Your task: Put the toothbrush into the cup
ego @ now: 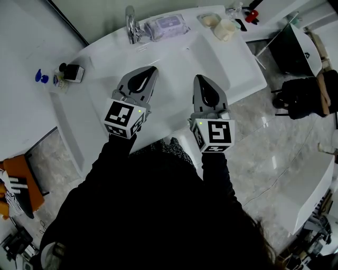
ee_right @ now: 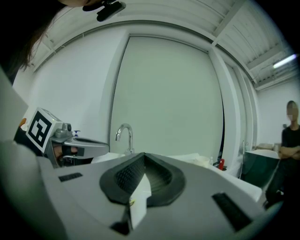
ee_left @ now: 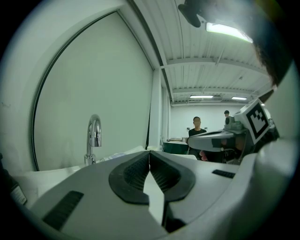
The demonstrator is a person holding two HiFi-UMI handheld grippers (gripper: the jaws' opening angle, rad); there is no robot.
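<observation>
My left gripper (ego: 152,69) and right gripper (ego: 199,78) hang side by side over the white sink basin (ego: 179,52), each with its jaws pressed together on nothing. There is clear room ahead of both tips, up to the faucet (ego: 130,23). The cup (ego: 224,29) stands at the basin's back right corner, close to the counter edge. I cannot pick out the toothbrush with certainty.

Red and black things (ego: 249,14) beyond the cup (ego: 224,30) are too small to tell. So is the blue thing (ego: 41,77) on the counter (ego: 21,105). The left edge cuts a shoe (ego: 13,191).
</observation>
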